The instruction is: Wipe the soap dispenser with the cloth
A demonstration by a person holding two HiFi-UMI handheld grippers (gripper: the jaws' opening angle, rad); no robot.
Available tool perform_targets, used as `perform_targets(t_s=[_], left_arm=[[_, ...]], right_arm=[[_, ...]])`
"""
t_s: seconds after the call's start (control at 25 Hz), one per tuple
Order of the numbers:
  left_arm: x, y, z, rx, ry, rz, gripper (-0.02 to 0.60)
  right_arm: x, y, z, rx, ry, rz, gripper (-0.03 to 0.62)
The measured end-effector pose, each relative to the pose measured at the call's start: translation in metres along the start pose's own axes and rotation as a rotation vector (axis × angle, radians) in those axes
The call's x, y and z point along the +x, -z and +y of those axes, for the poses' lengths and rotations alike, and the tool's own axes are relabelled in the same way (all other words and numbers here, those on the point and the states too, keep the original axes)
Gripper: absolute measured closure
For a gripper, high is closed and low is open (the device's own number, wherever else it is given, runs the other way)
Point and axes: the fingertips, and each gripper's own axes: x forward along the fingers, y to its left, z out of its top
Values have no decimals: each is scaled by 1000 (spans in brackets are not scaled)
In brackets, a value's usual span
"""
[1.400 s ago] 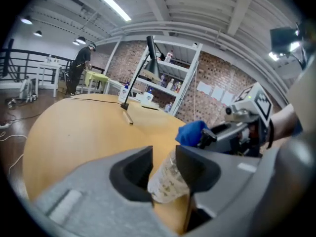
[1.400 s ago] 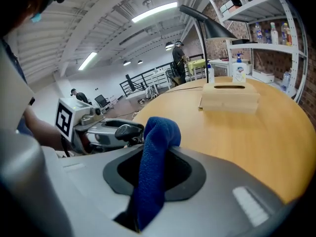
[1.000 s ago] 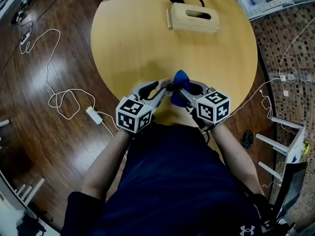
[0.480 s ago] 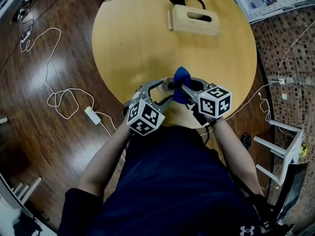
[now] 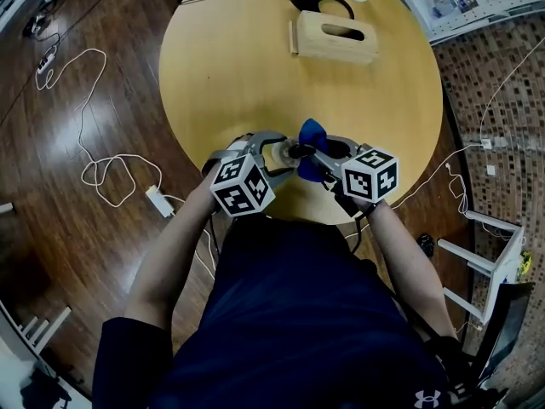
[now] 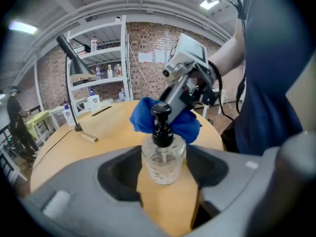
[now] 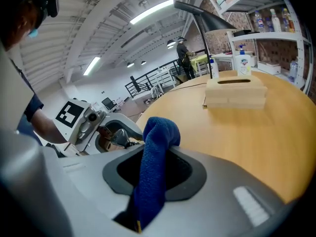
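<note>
We see the left gripper (image 5: 278,149) rolled over, its jaws just been opening, now wide around the soap dispenser (image 6: 163,159) standing free on the table (image 5: 255,66) edge, while the right gripper (image 5: 317,157) pinches the cloth (image 7: 153,167) beside it, so we expect a regrip.

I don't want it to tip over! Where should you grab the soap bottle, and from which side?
Probably its round clear belly, low down, from the side of the left gripper. The soap dispenser stands upright, its black pump is thin, and the cloth held by the right gripper covers the far side. The left jaws, which have just been opening, stand either side without pressing.
</note>
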Motion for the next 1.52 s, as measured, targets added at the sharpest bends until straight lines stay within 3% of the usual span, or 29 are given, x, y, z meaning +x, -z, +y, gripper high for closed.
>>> perform_targets(t_s=[0.16,0.32,0.44,0.56,0.84,0.92,1.04,1.12,1.2,1.36,1.52], left_arm=[[-6,1,8,-63,-62,6,293],[-14,0,9,-285,-209,-64,309],[-10,0,7,-347,-268,-100,309],[-7,2,8,-318,-227,-118,305],[-12,5,14,-136,34,-81,310],[-14,5,17,-111,70,-67,307],[-19,8,21,-194,-9,-70,258],[-22,14,21,-289,-101,-95,257],[-22,17,18,-337,-184,-109,266],[-16,10,11,-303,-273,-116,301],[-15,11,11,-254,-215,-133,306]], right_arm=[[7,-7,0,-13,13,-11,502],[0,3,6,61,24,-38,502],[-5,13,11,72,12,-26,502],[-5,15,11,46,-7,2,502],[11,-9,1,-18,-17,16,500],[11,-10,3,-5,-24,13,500],[9,-4,9,29,-28,-1,502],[7,1,13,43,-31,-6,502],[5,4,16,45,-23,-3,502],[4,8,18,35,4,14,502],[4,7,16,9,-24,35,502]])
